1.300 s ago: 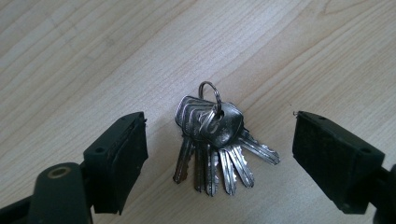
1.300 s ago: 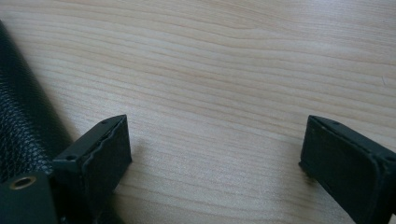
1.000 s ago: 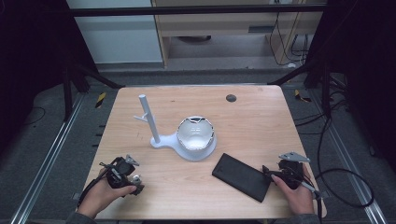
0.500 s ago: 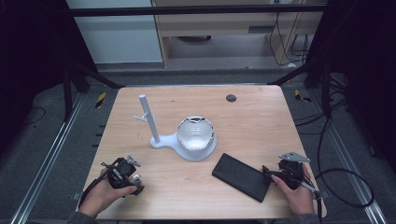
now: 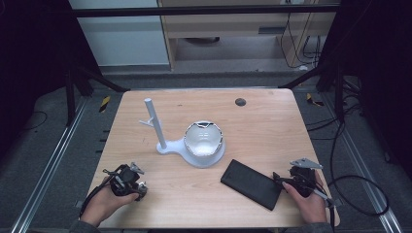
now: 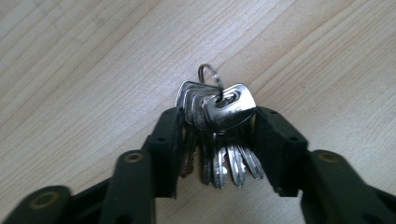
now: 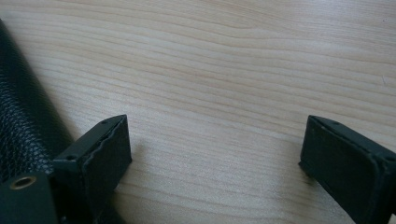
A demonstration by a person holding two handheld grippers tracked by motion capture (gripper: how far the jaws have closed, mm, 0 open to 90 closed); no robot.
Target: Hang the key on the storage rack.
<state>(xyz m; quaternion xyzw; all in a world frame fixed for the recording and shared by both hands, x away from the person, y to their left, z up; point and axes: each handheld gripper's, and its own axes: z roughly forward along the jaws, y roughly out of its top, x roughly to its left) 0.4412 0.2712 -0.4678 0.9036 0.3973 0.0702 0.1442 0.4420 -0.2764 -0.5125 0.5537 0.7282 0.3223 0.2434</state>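
From the high view, my left gripper (image 5: 127,180) sat at the near left of the wooden table (image 5: 272,126), and my right gripper (image 5: 297,178) at the near right, just beside the black leather case (image 5: 251,183). Neither hand had shifted from a second before. Mid-table stood the white stand (image 5: 160,138) with its upright post, and the white bowl (image 5: 204,138) rested on its base.

In the left gripper view, what had changed was plain: my jaws had just been closing, and the bunch of keys (image 6: 219,126) now lay between them, the pads against the key heads on both sides and the ring poking out beyond. I judged the grip made, so lifting the keys looked like the next step, perhaps toward the peg on the stand.

In the right gripper view, my jaws stood wide apart over bare wood, holding nothing, with the case's grained edge just beside one pad.
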